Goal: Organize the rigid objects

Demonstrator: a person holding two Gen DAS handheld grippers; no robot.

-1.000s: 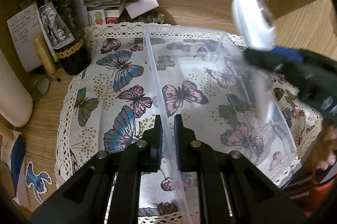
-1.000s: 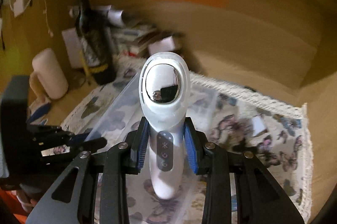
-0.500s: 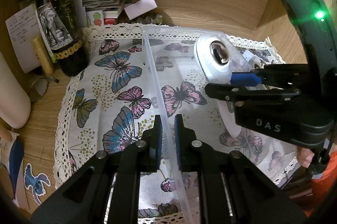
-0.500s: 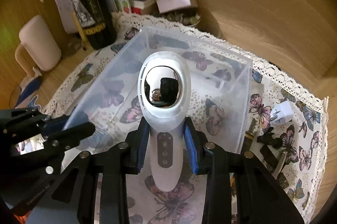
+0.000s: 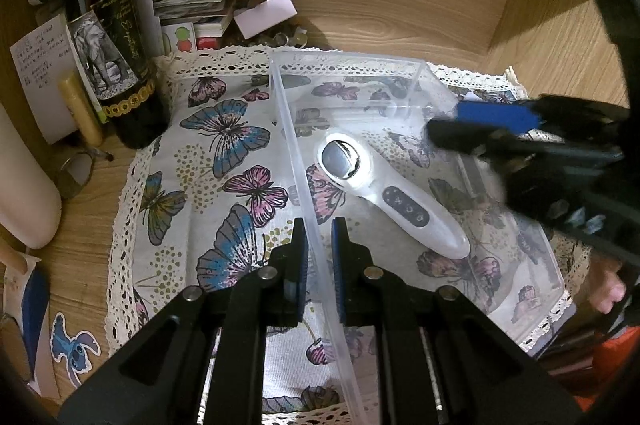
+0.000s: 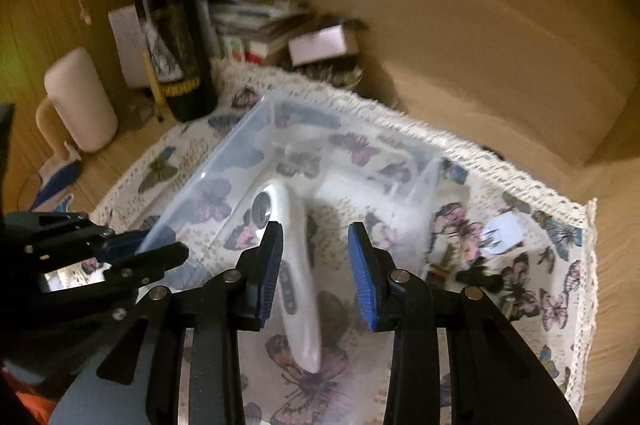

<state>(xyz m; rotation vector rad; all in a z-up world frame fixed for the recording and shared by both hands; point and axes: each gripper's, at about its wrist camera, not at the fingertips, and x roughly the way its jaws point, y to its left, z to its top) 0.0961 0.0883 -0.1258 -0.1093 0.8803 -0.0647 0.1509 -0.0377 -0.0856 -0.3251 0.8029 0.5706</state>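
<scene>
Now the white handheld device (image 5: 384, 193) lies flat inside the clear bin (image 5: 404, 63), while the right claw (image 6: 314, 261) hangs wide and empty above it. Clamped narrow on the bin's near wall, the left claw (image 5: 318, 245) steadies it. A careless right-hand retreat could clip the rim and drag the bin across the butterfly cloth (image 5: 224, 145).

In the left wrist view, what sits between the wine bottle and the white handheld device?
Butterfly cloth, then the clear bin's near wall, which the left gripper pinches. The device lies inside; bottle outside.

One bin (image 5: 416, 73), one massager (image 5: 384, 193), one bottle (image 5: 112, 37), perhaps
</scene>
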